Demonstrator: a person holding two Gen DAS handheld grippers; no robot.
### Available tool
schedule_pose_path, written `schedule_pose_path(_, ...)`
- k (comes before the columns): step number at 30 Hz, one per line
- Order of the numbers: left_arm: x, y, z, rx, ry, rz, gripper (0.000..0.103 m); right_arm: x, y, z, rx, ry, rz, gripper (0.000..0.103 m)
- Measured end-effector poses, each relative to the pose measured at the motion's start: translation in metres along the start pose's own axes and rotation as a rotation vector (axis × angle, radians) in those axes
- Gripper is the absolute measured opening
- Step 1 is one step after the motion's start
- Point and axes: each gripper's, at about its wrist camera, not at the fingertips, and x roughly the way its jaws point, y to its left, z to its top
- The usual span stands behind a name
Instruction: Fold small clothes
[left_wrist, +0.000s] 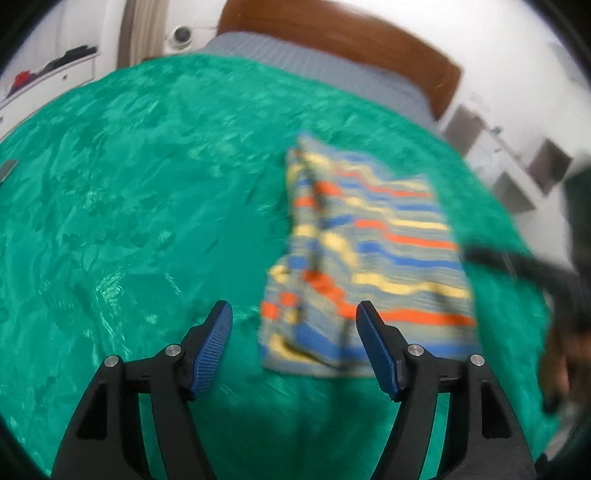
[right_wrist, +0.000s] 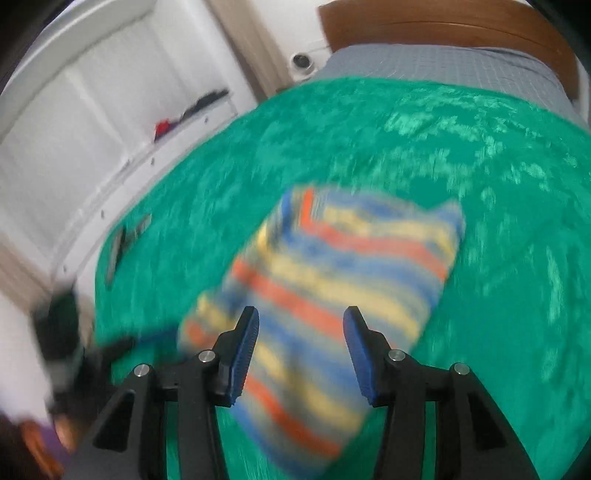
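Blue ribbed pads (left_wrist: 212, 350) on black finger arms fill the bottom of the left wrist view, and the left gripper (left_wrist: 293, 314) has its fingers spread wide apart with nothing between them. Just ahead and slightly to the right of that gap lies the striped garment (left_wrist: 365, 258), a small piece banded in orange, yellow, blue and grey-green, folded into a rough rectangle and lying flat on the green plush blanket (left_wrist: 147, 203); its near edge sits behind the tip of the right-hand finger in this view, though whether the finger touches the cloth is hard to tell through the blur. At the right edge of the same view a dark, smeared shape is the right gripper (left_wrist: 524, 269), too blurred to read there. From the right wrist view, the right gripper (right_wrist: 301, 317) also has its fingers well apart and empty, held over the striped garment (right_wrist: 332, 280), which runs from under the fingers away toward the middle of the green plush blanket (right_wrist: 498, 184). Beyond the blanket a grey checked bedsheet (right_wrist: 443, 66) meets a brown wooden headboard (right_wrist: 443, 22), and a white cabinet (right_wrist: 92, 110) stands off to the left. Both views are smeared with motion blur.
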Motion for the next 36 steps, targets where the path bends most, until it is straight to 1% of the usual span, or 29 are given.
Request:
schedule_pose_path(1,0.012,0.007,0.006,-0.013,0.028,0.029,0.07,0.004,0.001,-0.01,-0.008,0.023,-0.013,0.049)
schedule_pose_path(2,0.017,0.013,0.007,-0.028,0.049,0.033,0.07,0.011,0.003,-0.021,-0.02,0.053,-0.036,0.049)
schedule_pose_path(3,0.018,0.018,0.009,-0.044,0.059,0.02,0.07,0.017,0.006,-0.032,-0.034,0.083,-0.067,0.049)
schedule_pose_path(4,0.013,0.021,0.009,-0.053,0.061,0.018,0.07,0.015,0.008,-0.039,-0.047,0.084,-0.087,0.049)
schedule_pose_path(5,0.006,0.023,0.011,-0.056,0.055,0.024,0.071,0.011,0.012,-0.042,-0.062,0.066,-0.103,0.049)
schedule_pose_path(7,-0.007,0.024,0.015,-0.04,0.025,0.025,0.074,0.0,0.015,-0.041,-0.064,0.036,-0.108,0.049)
schedule_pose_path(9,-0.016,0.019,0.022,-0.005,0.006,-0.01,0.08,-0.01,0.017,-0.034,-0.071,-0.007,-0.135,0.049)
schedule_pose_path(11,-0.01,0.011,0.036,0.031,0.006,-0.039,0.085,-0.015,0.02,-0.024,-0.076,-0.036,-0.155,0.049)
schedule_pose_path(13,0.001,0.002,0.048,0.067,0.022,-0.046,0.086,-0.015,0.021,-0.017,-0.057,-0.05,-0.15,0.049)
schedule_pose_path(14,0.011,-0.001,0.054,0.083,0.032,-0.027,0.086,-0.012,0.02,-0.015,-0.046,-0.055,-0.147,0.05)
schedule_pose_path(15,0.021,-0.001,0.058,0.096,0.045,0.012,0.085,-0.008,0.02,-0.015,-0.042,-0.054,-0.149,0.054)
schedule_pose_path(16,0.033,0.0,0.06,0.103,0.069,0.069,0.085,-0.002,0.02,-0.017,-0.043,-0.044,-0.154,0.056)
schedule_pose_path(17,0.045,0.005,0.061,0.101,0.101,0.107,0.085,0.009,0.019,-0.023,-0.051,-0.019,-0.167,0.058)
schedule_pose_path(18,0.054,0.014,0.061,0.085,0.134,0.109,0.085,0.017,0.019,-0.028,-0.062,-0.001,-0.174,0.058)
schedule_pose_path(19,0.055,0.02,0.06,0.067,0.139,0.093,0.086,0.02,0.02,-0.034,-0.077,0.013,-0.18,0.058)
schedule_pose_path(20,0.051,0.026,0.059,0.057,0.134,0.094,0.085,0.019,0.022,-0.039,-0.092,0.019,-0.192,0.058)
schedule_pose_path(21,0.044,0.029,0.059,0.059,0.123,0.128,0.085,0.014,0.025,-0.045,-0.099,0.027,-0.202,0.058)
schedule_pose_path(22,0.034,0.035,0.058,0.063,0.101,0.184,0.082,0.009,0.026,-0.048,-0.099,0.027,-0.205,0.058)
schedule_pose_path(23,0.028,0.04,0.057,0.056,0.09,0.179,0.082,0.002,0.026,-0.051,-0.095,0.02,-0.203,0.058)
schedule_pose_path(24,0.021,0.046,0.056,0.036,0.083,0.136,0.083,-0.005,0.025,-0.054,-0.087,0.011,-0.197,0.063)
schedule_pose_path(25,0.014,0.054,0.055,0.002,0.085,0.063,0.084,-0.012,0.021,-0.056,-0.071,-0.002,-0.194,0.067)
schedule_pose_path(26,0.011,0.059,0.054,-0.015,0.089,0.03,0.086,-0.016,0.018,-0.057,-0.058,-0.014,-0.198,0.072)
schedule_pose_path(28,0.007,0.059,0.055,-0.022,0.1,-0.022,0.088,-0.027,0.007,-0.057,-0.016,-0.047,-0.215,0.073)
schedule_pose_path(29,0.007,0.055,0.056,-0.005,0.102,-0.023,0.088,-0.03,0.001,-0.056,0.005,-0.058,-0.232,0.073)
schedule_pose_path(31,0.003,0.043,0.057,0.05,0.089,0.008,0.088,-0.037,-0.006,-0.051,0.032,-0.075,-0.288,0.073)
schedule_pose_path(32,0.001,0.035,0.058,0.073,0.077,0.019,0.088,-0.042,-0.007,-0.049,0.034,-0.081,-0.336,0.073)
schedule_pose_path(34,-0.001,0.024,0.061,0.105,0.06,0.025,0.089,-0.048,-0.007,-0.044,0.031,-0.086,-0.399,0.073)
schedule_pose_path(36,-0.002,0.017,0.062,0.128,0.05,0.034,0.089,-0.053,-0.004,-0.04,0.024,-0.089,-0.445,0.073)
